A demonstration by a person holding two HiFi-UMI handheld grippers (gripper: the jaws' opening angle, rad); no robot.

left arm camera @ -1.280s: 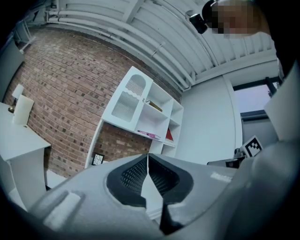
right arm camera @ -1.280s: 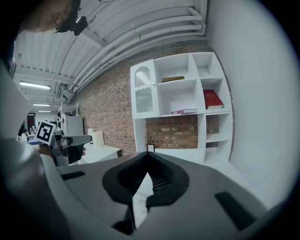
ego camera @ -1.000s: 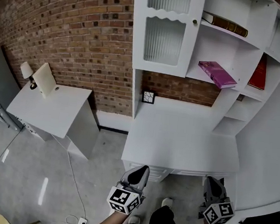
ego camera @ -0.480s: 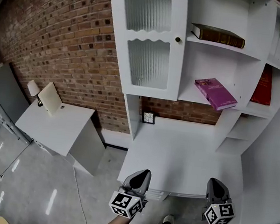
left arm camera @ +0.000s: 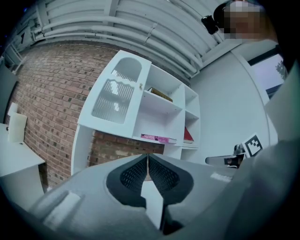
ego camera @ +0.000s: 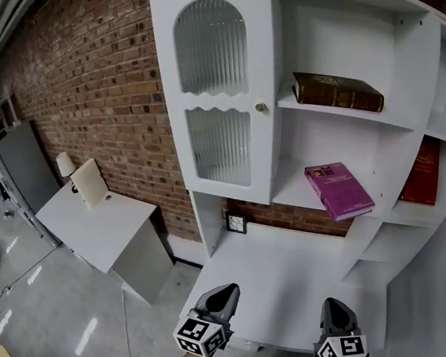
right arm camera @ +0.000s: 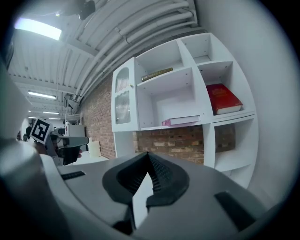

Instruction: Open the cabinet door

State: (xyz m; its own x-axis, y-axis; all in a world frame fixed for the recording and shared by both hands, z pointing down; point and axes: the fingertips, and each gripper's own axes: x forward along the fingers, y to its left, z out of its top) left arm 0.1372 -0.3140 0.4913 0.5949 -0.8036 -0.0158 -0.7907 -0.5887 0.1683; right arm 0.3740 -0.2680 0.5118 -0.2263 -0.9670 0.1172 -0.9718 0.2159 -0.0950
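A white cabinet door (ego camera: 217,93) with two ribbed glass panes and a small brass knob (ego camera: 261,107) hangs at the left of a white shelf unit (ego camera: 395,145), angled outward from it. The same door (left arm camera: 115,96) appears in the left gripper view and, further off, as the door (right arm camera: 123,101) in the right gripper view. My left gripper (ego camera: 224,292) and right gripper (ego camera: 337,310) are both shut and empty. They hover low over the front of the white desk (ego camera: 290,289), well below and short of the knob.
Shelves right of the door hold a brown book (ego camera: 337,91), a purple book (ego camera: 338,190) and a red book (ego camera: 425,171). A small framed picture (ego camera: 235,222) stands at the desk's back. A low white side table (ego camera: 98,223) stands left, against the brick wall (ego camera: 96,95).
The view has tilted up and closed in on the shelf unit: door and shelves now fill more of the frame. Both grippers moved forward over the desk edge, still shut.
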